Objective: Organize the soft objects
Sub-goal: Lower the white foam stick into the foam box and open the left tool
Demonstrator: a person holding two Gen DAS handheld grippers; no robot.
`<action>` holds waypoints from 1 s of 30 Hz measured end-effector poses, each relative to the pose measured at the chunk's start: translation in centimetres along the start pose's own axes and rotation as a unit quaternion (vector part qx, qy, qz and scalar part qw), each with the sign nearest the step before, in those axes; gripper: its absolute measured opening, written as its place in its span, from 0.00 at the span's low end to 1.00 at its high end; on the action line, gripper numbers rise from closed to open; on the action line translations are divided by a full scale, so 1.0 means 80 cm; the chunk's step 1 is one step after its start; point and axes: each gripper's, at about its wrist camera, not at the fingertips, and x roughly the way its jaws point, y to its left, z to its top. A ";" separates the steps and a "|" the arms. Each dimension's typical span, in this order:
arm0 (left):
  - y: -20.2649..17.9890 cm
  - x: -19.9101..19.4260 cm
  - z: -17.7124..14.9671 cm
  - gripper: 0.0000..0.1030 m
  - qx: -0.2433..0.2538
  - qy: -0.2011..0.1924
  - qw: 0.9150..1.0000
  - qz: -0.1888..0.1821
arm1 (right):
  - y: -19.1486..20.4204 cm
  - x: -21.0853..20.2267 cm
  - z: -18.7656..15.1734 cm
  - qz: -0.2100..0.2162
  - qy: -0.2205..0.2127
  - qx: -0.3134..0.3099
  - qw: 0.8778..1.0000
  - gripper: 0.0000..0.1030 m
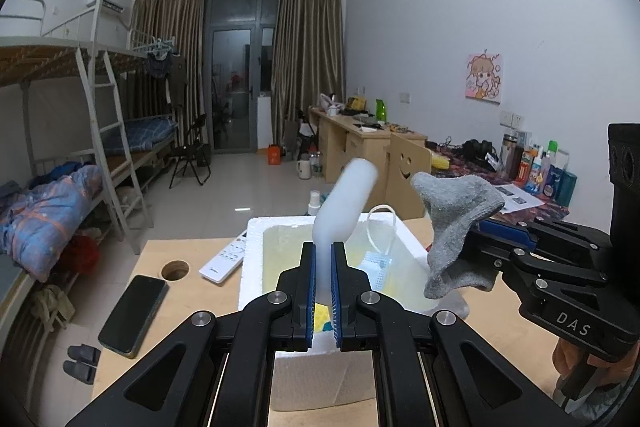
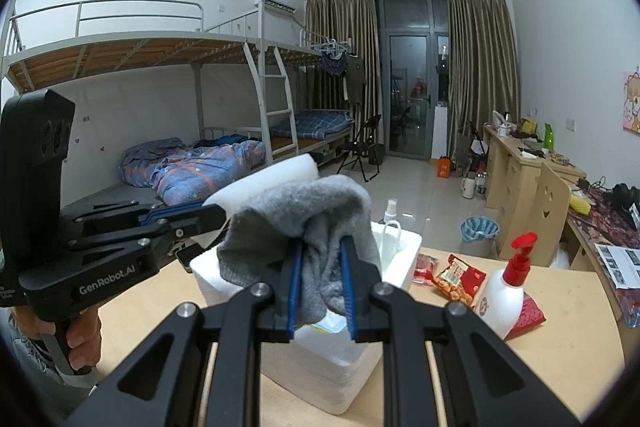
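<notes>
Both grippers hover over the foam box (image 1: 256,239) on the tabletop (image 1: 168,311), left gripper (image 1: 322,291) clamped on a white foam piece (image 1: 346,203), right gripper (image 2: 322,291) on a grey sock (image 2: 308,227) hiding its fingertips.

Left gripper (image 1: 323,283) clamped tight on a white foam piece (image 1: 346,201), pointing slightly downward. Right gripper (image 2: 320,283) pinched on a bunched grey sock (image 2: 316,227), jaws narrowly parted, tilted slightly down. Both held side by side, each handle gripped by a hand (image 2: 76,337).
</notes>
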 end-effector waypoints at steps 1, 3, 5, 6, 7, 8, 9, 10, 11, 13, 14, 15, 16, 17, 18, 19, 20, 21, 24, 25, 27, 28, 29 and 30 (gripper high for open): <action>0.001 0.004 0.001 0.07 -0.001 0.003 1.000 -0.001 | -0.002 0.003 0.001 -0.001 0.002 0.003 1.000 0.21; 0.002 0.012 0.001 0.07 0.000 0.008 1.000 0.001 | -0.007 0.008 0.003 -0.002 0.005 0.005 1.000 0.21; 0.003 0.020 0.001 0.07 -0.002 0.011 1.000 0.001 | -0.011 0.010 0.003 -0.003 0.006 0.008 1.000 0.21; 0.004 0.023 0.002 0.07 -0.001 0.013 1.000 0.000 | -0.012 0.012 0.003 -0.003 0.007 0.009 1.000 0.21; 0.005 0.028 0.002 0.07 -0.002 0.015 1.000 0.000 | -0.014 0.013 0.003 -0.004 0.008 0.009 1.000 0.21; 0.006 0.031 0.002 0.07 -0.003 0.016 1.000 0.000 | -0.015 0.014 0.003 -0.004 0.008 0.010 1.000 0.21; 0.006 0.035 0.002 0.07 -0.002 0.019 1.000 0.000 | -0.016 0.014 0.003 -0.004 0.008 0.010 1.000 0.21; 0.006 0.037 0.000 0.07 -0.002 0.020 1.000 -0.001 | -0.016 0.016 0.005 -0.004 0.009 0.010 1.000 0.21; 0.005 0.042 0.000 0.07 0.001 0.022 1.000 -0.002 | -0.016 0.016 0.005 -0.004 0.008 0.010 1.000 0.21; 0.004 0.048 -0.001 0.08 0.003 0.026 1.000 -0.003 | -0.016 0.017 0.005 -0.006 0.009 0.011 1.000 0.21; 0.004 0.052 -0.002 0.08 0.005 0.030 1.000 -0.004 | -0.016 0.018 0.005 -0.006 0.010 0.011 1.000 0.21; 0.005 0.055 -0.004 0.09 0.004 0.033 0.999 -0.005 | -0.014 0.019 0.006 -0.007 0.010 0.012 1.000 0.21; 0.005 0.059 -0.005 0.11 0.002 0.035 0.999 -0.006 | -0.016 0.021 0.005 -0.008 0.012 0.013 1.000 0.21; 0.004 0.063 -0.005 0.12 0.003 0.038 0.999 -0.008 | -0.017 0.022 0.005 -0.008 0.014 0.014 1.000 0.21; 0.004 0.065 -0.006 0.13 0.003 0.039 0.999 -0.010 | -0.018 0.023 0.005 -0.009 0.014 0.015 1.000 0.21; 0.004 0.068 -0.006 0.14 0.003 0.040 0.999 -0.011 | -0.020 0.024 0.005 -0.009 0.014 0.016 1.000 0.21; 0.004 0.072 -0.007 0.17 0.006 0.041 0.999 -0.009 | -0.020 0.024 0.005 -0.009 0.014 0.016 1.000 0.21; 0.004 0.075 -0.008 0.19 0.010 0.042 0.999 -0.007 | -0.020 0.024 0.005 -0.009 0.013 0.016 1.000 0.21; 0.002 0.086 -0.012 0.33 0.023 0.054 0.998 0.005 | -0.021 0.025 0.005 -0.012 0.013 0.017 1.000 0.21; 0.006 0.088 -0.013 0.42 0.017 0.053 0.998 0.008 | -0.023 0.027 0.005 -0.013 0.013 0.018 1.000 0.21; 0.010 0.090 -0.014 0.77 0.007 0.054 0.999 0.004 | -0.024 0.028 0.005 -0.016 0.013 0.019 1.000 0.21; 0.012 0.090 -0.015 0.84 0.003 0.052 0.999 0.005 | -0.024 0.028 0.004 -0.018 0.013 0.020 1.000 0.21; 0.014 0.088 -0.016 0.84 -0.001 0.046 0.999 0.008 | -0.023 0.028 0.003 -0.018 0.013 0.020 1.000 0.21; 0.015 0.085 -0.017 0.84 -0.003 0.039 0.999 0.009 | -0.022 0.029 0.003 -0.019 0.014 0.020 1.000 0.21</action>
